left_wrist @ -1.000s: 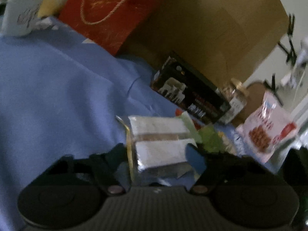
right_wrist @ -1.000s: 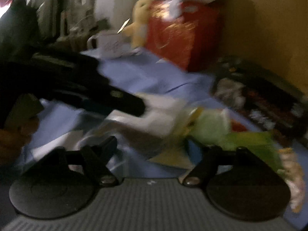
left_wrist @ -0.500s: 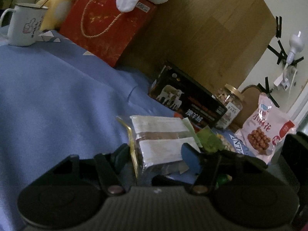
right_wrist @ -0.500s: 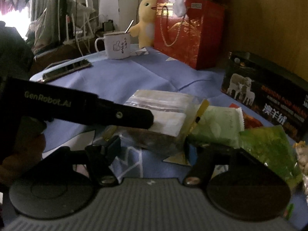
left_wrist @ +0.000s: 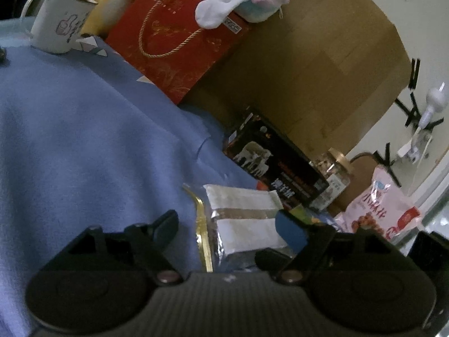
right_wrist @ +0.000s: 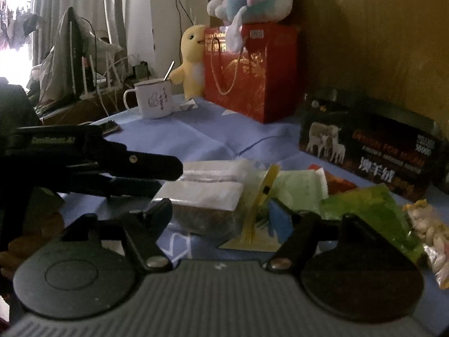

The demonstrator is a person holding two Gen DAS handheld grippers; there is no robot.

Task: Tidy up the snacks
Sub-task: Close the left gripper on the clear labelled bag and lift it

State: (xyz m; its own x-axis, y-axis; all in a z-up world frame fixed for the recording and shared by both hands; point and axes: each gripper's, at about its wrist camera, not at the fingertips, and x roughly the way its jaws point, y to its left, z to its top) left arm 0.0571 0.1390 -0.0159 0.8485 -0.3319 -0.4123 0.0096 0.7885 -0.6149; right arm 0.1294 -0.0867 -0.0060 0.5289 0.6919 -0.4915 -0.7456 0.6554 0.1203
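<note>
A clear packet of white-and-brown cake (left_wrist: pixel 244 219) with a yellow zip strip lies on the blue cloth (left_wrist: pixel 84 140). My left gripper (left_wrist: pixel 227 227) straddles it with its jaws opening. The left finger stands clear of the packet and the blue pad sits at its right edge. In the right wrist view the same packet (right_wrist: pixel 207 193) lies just beyond my right gripper (right_wrist: pixel 219 216), whose jaws are also opening, with no pad pressing on it. The left gripper's black fingers (right_wrist: pixel 151 165) reach in from the left over the packet's near end.
A pale green packet (right_wrist: pixel 297 185), a bright green bag (right_wrist: pixel 370 210) and a nut packet (right_wrist: pixel 432 233) lie to the right. Behind stand a black box with sheep (right_wrist: pixel 364 151), a jar (left_wrist: pixel 334 174), a pink bag (left_wrist: pixel 378 213), a red gift bag (right_wrist: pixel 249 73) and a mug (right_wrist: pixel 154 101).
Both grippers' jaws have widened. The left gripper's left finger has come away from the cake packet. The packet has stayed on the cloth, and the left gripper has shifted slightly.
</note>
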